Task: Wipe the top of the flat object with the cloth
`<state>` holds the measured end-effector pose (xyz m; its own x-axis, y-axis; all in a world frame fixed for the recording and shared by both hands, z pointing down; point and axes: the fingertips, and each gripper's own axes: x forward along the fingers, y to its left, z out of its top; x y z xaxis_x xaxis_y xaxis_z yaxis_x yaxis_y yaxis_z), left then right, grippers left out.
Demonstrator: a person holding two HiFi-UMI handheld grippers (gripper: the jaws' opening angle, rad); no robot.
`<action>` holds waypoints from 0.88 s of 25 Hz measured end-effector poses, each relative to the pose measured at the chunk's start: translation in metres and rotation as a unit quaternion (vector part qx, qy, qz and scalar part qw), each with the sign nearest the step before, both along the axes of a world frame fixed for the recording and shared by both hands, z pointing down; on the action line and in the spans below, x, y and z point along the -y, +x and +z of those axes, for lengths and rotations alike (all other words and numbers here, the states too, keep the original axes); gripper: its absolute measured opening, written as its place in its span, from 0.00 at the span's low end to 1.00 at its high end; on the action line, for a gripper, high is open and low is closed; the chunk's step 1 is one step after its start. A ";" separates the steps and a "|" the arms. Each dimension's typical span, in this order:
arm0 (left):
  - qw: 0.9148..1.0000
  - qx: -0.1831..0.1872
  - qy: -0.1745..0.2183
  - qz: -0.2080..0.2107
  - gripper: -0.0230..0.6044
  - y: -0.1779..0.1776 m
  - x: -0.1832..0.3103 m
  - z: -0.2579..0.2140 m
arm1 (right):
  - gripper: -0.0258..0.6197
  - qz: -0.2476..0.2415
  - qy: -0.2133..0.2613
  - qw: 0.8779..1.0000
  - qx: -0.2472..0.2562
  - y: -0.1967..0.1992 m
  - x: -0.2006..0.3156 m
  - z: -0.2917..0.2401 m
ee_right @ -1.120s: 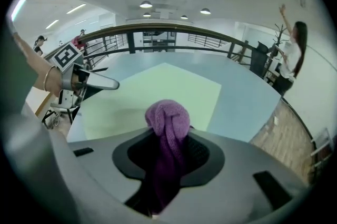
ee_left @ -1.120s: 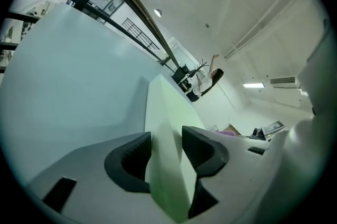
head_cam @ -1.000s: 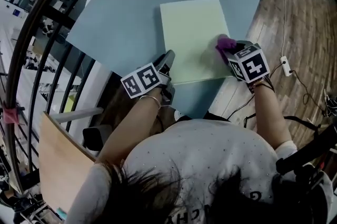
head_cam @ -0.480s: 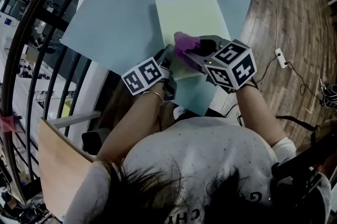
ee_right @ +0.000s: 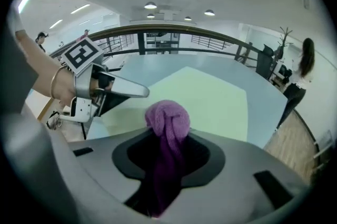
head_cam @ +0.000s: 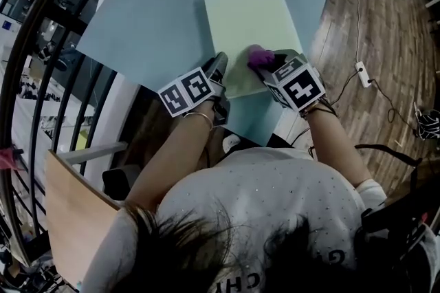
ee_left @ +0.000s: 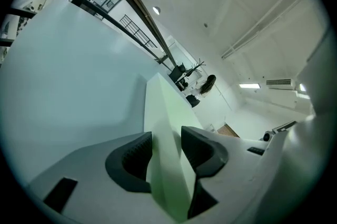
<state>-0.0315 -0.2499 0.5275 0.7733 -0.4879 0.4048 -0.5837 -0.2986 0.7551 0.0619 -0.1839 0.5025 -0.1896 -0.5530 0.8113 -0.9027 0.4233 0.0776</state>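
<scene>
two grippers: we see both clamped on something
left gripper (head_cam: 220,66): jaws closing on the near left edge of the pale green flat object (head_cam: 249,20)
right gripper (head_cam: 267,61): pinching the purple cloth (head_cam: 256,55), which rests on the flat object's near end
table (head_cam: 158,9): blue, under the flat object

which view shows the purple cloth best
The right gripper view: the purple cloth sits close up, clamped in the right gripper. The head view shows a small purple blob over the green board. The left gripper view misses it.
</scene>
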 end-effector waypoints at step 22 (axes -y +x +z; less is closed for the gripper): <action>1.000 0.004 0.012 0.016 0.31 -0.002 -0.002 0.000 | 0.23 0.069 0.071 0.991 0.092 0.041 -0.001 -0.061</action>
